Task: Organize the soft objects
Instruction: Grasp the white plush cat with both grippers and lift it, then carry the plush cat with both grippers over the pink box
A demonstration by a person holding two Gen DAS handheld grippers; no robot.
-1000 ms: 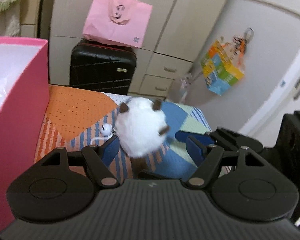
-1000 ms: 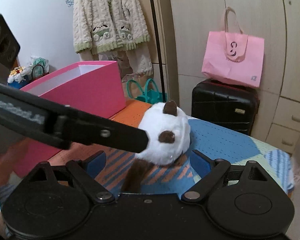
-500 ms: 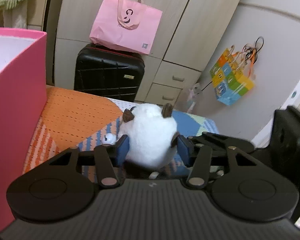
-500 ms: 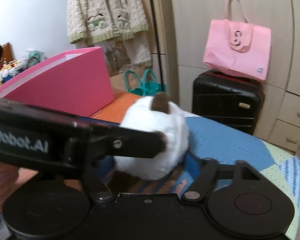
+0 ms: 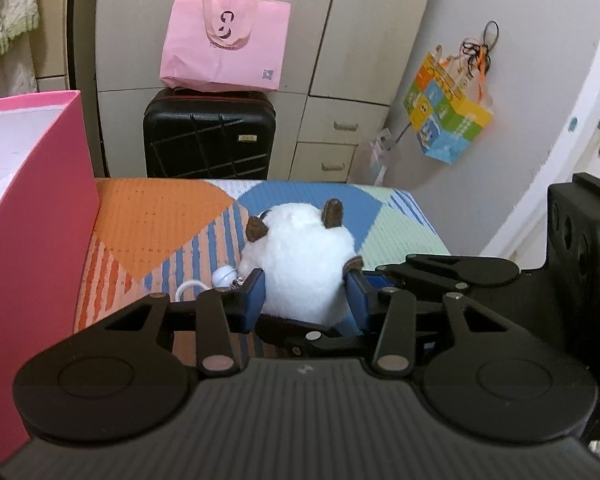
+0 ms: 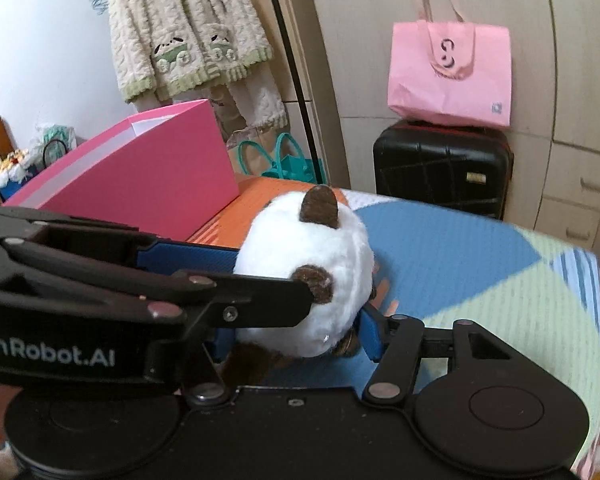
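Observation:
A round white plush toy (image 5: 300,264) with brown ears sits on the patchwork quilt (image 5: 160,220). My left gripper (image 5: 306,300) is closing, and its blue pads press on the toy's two sides. In the right wrist view the same plush toy (image 6: 312,256) lies in my right gripper (image 6: 296,338), also closing; its right pad touches the fur and its left pad is hidden behind the left gripper (image 6: 272,278), which reaches in from the left. An open pink box (image 5: 32,240) stands on the bed to the left, seen too as the pink box (image 6: 140,184).
A small white ball on a cord (image 5: 222,276) lies beside the toy. Past the bed's far edge stand a black suitcase (image 5: 208,136) with a pink tote (image 5: 224,48) on it. A colourful bag (image 5: 448,120) hangs on the right wall; a knitted cardigan (image 6: 188,32) hangs at left.
Both pairs of jaws stood wide around the toy and have since closed onto it. Each view has rolled a little, and the left gripper now crosses in front of the right gripper's view.

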